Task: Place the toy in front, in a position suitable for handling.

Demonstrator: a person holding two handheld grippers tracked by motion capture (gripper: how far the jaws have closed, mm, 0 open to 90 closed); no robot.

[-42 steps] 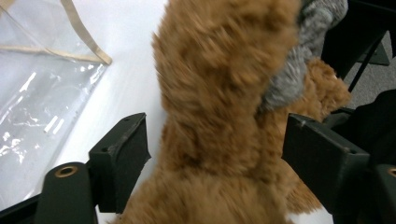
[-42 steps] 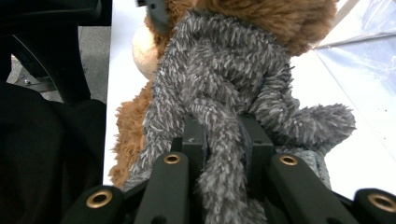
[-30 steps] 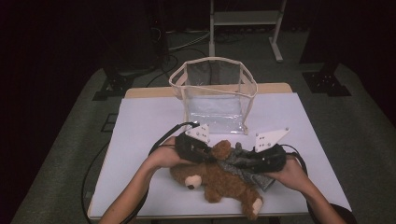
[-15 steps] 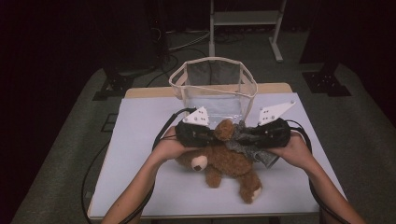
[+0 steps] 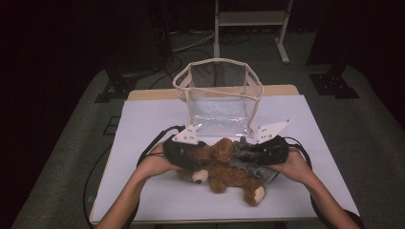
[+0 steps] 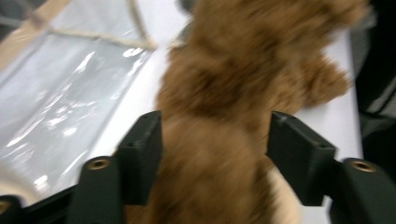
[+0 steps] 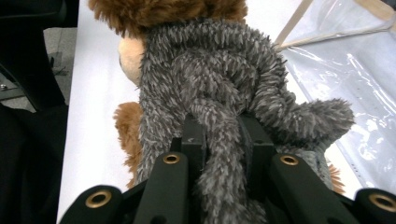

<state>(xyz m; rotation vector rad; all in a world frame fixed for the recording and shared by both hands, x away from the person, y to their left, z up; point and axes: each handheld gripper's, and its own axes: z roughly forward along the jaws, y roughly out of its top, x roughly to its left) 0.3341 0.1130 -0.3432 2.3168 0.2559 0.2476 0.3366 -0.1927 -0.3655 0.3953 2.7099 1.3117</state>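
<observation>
A brown teddy bear [image 5: 224, 171] wearing a grey fuzzy garment [image 5: 249, 157] lies on the white table [image 5: 143, 124], just in front of a clear plastic bag [image 5: 217, 102]. My left gripper [image 5: 203, 157] comes in from the left. Its jaws have just been opening and now stand apart on either side of the bear's brown plush [image 6: 233, 84], with my left gripper [image 6: 215, 154] not squeezing it. My right gripper [image 7: 224, 135] is shut on a strip of the grey garment [image 7: 210, 70]. The bear's brown fur [image 7: 163, 11] shows beyond it.
The clear bag with a beige rim stands upright and open-topped at the table's far middle, and also appears as the bag [image 6: 70, 93] and the bag [image 7: 345, 60] in the gripper views. Cables trail off the table's left side. A white frame [image 5: 248, 19] stands on the floor behind.
Both hands have carried the bear away from the table's front edge toward the clear bag. The bear now lies closer to the bag's base.
</observation>
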